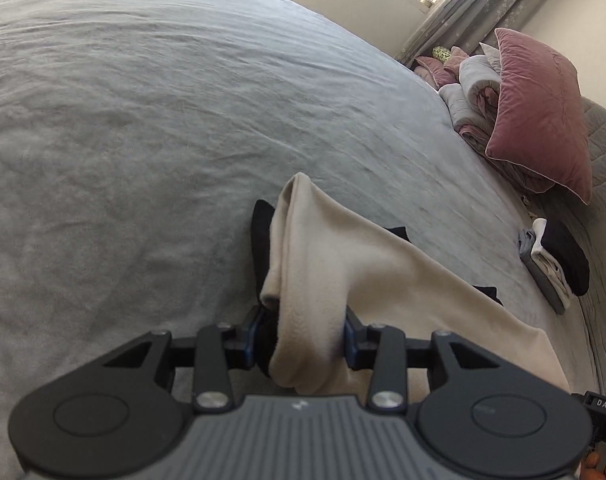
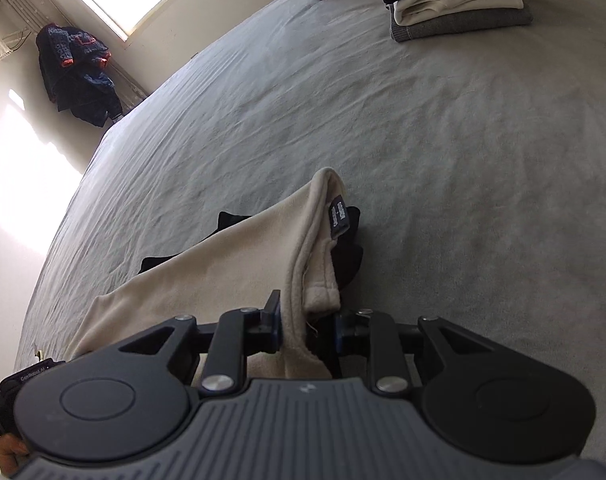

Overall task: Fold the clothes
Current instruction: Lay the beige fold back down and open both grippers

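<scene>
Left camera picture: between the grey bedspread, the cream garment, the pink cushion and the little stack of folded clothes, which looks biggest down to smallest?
1. Bedspread
2. Cream garment, though nearness to the camera enlarges it
3. Pink cushion
4. Stack of folded clothes

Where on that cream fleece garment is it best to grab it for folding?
By its two corners, from above, one tool each. The cream fleece garment already hangs stretched between the left tool and right tool, each clamped on a bunched edge.

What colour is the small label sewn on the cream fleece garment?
The label is black with pale lettering, too small to read; the right wrist view shows it best.
</scene>
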Tool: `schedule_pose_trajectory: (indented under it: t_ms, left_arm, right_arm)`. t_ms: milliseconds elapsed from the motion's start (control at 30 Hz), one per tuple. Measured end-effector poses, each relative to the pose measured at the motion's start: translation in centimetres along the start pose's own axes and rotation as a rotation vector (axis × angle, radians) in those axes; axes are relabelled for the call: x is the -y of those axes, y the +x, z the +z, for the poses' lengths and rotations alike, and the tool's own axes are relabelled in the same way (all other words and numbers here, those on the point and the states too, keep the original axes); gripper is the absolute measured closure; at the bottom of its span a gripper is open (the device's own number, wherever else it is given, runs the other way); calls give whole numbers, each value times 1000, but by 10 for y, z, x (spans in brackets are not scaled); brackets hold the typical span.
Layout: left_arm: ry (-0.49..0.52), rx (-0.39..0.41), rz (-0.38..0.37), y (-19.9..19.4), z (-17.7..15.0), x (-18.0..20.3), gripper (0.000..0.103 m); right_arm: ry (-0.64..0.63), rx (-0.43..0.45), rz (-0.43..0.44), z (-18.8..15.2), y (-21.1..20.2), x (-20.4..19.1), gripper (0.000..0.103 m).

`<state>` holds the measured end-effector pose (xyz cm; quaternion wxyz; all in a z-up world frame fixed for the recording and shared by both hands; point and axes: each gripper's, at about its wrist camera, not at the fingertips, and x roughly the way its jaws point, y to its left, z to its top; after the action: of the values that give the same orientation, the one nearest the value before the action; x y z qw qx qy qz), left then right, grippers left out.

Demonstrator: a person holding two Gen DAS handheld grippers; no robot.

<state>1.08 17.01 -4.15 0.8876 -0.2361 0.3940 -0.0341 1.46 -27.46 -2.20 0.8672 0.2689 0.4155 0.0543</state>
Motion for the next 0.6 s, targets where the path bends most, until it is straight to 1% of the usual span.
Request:
schedule_pose_trajectory:
  t_ms: [67,133,167,200,233,267,300,333,400,433,467,533,600]
  left_arm:
    - [39,47,-19,-1,-10,-5,58]
    - [65,78,-24,-1,-15,-8,51]
    - [75,90,-23,-2,-15,-7,50]
    - [94,109,-13,-3,-14,-6,43]
    - [120,135,11,-6,-13,-4,33]
    - [145,165,39,-8,-12,-3,28]
    - [166,196,72,-10,-11,-2,19]
    - [178,221,99,-12,-9,-1,14]
    - [180,263,118,-17,-6,1,9]
    - [178,287,121,-20,-4,3,4]
    - [182,312,121,-22,-3,7,1]
    - [208,356,118,-25,-2,17,1]
    - [263,377,112,-25,-3,30,1]
  right_arm:
    - [-19,10,-4,-9,4,7,76]
    - [-32,28,-9,-13,7,11,71]
    - [-38,43,-6,-14,7,12,70]
    - [-43,57,-3,-16,7,13,66]
    - [-61,76,-12,-17,4,11,60]
    - [-89,106,-36,-17,1,9,57]
    - [-119,141,-67,-17,-3,7,49]
    - [-148,178,-96,-16,-6,5,43]
    - [-207,273,-145,-15,-12,2,37]
    - [-231,317,-159,-15,-14,0,36]
    - [-251,351,-166,-15,-15,-3,35]
    - [-287,395,-167,-16,-14,-11,26]
    - [-342,425,-164,-20,-9,-23,19]
